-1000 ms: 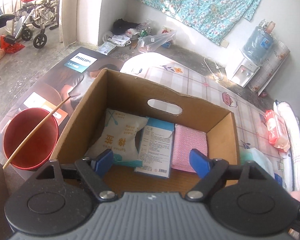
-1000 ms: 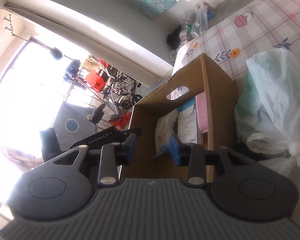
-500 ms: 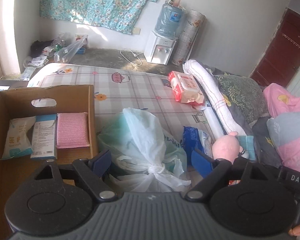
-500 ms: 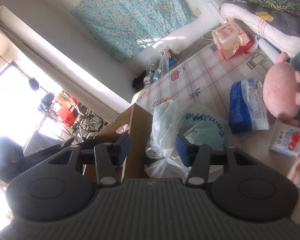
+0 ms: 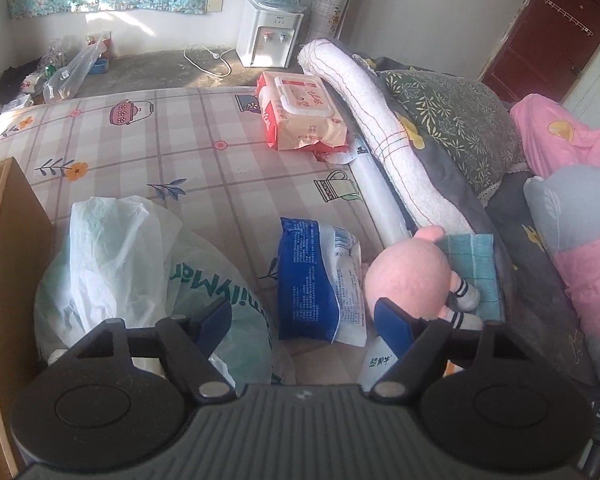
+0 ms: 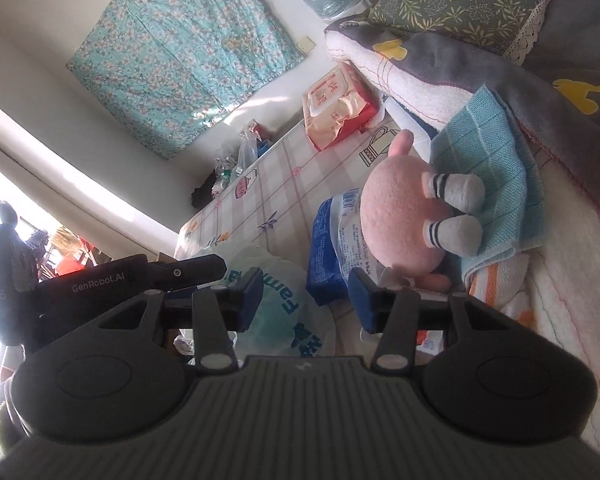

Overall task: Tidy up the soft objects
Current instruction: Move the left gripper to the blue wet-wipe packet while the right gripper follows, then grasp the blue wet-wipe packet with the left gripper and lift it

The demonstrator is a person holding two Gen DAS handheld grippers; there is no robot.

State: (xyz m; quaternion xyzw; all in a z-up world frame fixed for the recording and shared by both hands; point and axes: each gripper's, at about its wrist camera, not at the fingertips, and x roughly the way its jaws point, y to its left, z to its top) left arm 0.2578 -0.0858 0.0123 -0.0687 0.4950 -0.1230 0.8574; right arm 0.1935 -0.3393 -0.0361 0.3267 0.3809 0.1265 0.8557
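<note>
Looking down along my left gripper point(image 5: 302, 322), I see its jaws standing apart and closing at this moment, with nothing pressed between them; the blue-and-white packet point(image 5: 318, 280) lies on the bed just ahead of the gap. My right gripper point(image 6: 305, 299) also has its jaws apart, narrower than the left's and closing too, and they clamp on nothing.

The soft things lie scattered on the checked mattress point(image 5: 172, 148). A pink plush toy point(image 5: 410, 276) with striped grey-white feet rests just right of the packet, touching a teal cloth point(image 6: 488, 160) that lies under its legs. A white and green plastic bag point(image 5: 116, 256), knotted and bulky, sits left of the packet, against the wall of the cardboard box point(image 5: 10, 248) at the left edge. Farther up the bed a red-and-cream pack of wipes point(image 5: 302, 114) lies beside a rolled white towel point(image 5: 384, 140). A small white carton point(image 5: 380, 362) with green print peeks out under the left gripper's right finger.

From the right wrist view, the left gripper's dark body shows at the left, above the bag. Pillows and pink bedding point(image 5: 568, 168) fill the right side.
</note>
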